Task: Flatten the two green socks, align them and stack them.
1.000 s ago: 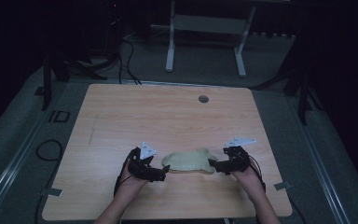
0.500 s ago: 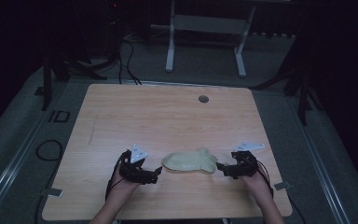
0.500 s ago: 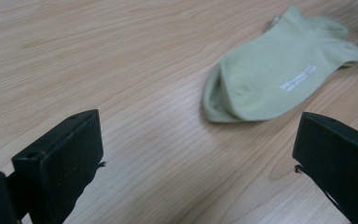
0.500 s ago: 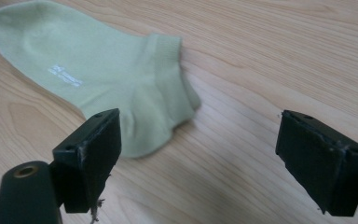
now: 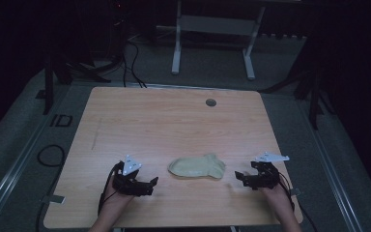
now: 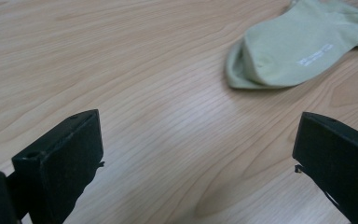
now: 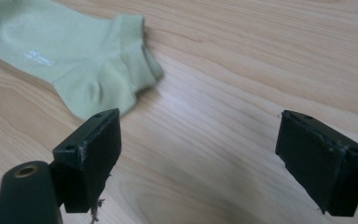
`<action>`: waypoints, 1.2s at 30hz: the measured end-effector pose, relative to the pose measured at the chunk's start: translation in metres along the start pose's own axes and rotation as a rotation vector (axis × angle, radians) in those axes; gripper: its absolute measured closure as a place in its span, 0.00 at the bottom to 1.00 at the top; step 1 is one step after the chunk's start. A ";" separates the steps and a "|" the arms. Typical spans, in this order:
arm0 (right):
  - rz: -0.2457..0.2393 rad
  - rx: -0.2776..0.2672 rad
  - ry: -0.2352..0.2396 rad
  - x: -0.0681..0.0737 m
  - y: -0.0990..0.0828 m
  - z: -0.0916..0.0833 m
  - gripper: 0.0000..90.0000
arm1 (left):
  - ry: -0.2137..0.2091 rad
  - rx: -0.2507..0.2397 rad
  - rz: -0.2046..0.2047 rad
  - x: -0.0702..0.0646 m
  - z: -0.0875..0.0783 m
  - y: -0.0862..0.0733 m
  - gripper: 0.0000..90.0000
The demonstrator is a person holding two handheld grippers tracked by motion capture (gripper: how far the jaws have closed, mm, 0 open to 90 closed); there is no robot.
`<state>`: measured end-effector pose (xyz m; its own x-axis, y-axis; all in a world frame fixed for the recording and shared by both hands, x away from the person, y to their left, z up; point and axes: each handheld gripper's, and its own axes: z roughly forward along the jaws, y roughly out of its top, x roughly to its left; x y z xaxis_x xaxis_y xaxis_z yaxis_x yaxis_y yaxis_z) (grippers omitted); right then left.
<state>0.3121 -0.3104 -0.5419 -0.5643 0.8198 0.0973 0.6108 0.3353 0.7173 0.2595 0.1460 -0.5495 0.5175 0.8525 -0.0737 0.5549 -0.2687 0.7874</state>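
Sock, pale green, short-cuffed and of soft knit [image 5: 196, 167], lies flat on the light wooden table [image 5: 174, 116], near the table's six o'clock edge and roughly midway between the two grippers. Its rounded toe points toward nine o'clock and its cuff toward three. It lies smooth, a laid-out look that suits picking it up by both ends.

At about eight o'clock from the sock, the left gripper [image 5: 150, 182] sits low over the wood with its jaws spread wide and nothing between them; in the left gripper view the toe end [image 6: 242, 70] lies ahead, apart from both jaws. At about four o'clock, the right gripper [image 5: 239, 178] also has its jaws parted and empty; in its own view the cuff [image 7: 140, 56] lies just beyond one jaw, not touching it.

Both face inward, so each likely aims at its nearer end; judged so, the sock is free.
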 end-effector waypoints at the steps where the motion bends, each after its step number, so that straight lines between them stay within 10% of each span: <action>1: 0.003 0.000 -0.005 -0.002 -0.003 -0.001 0.16 | -0.003 -0.007 -0.008 0.003 -0.002 -0.002 0.02; 36: 0.115 -0.071 -0.191 -0.042 -0.067 -0.049 0.15 | 0.144 -0.035 -0.137 0.061 -0.051 -0.063 0.02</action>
<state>0.2681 -0.3900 -0.5601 -0.3737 0.9260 0.0540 0.6211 0.2065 0.7561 0.2230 0.2374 -0.5726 0.3386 0.9361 -0.0955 0.5896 -0.1320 0.7968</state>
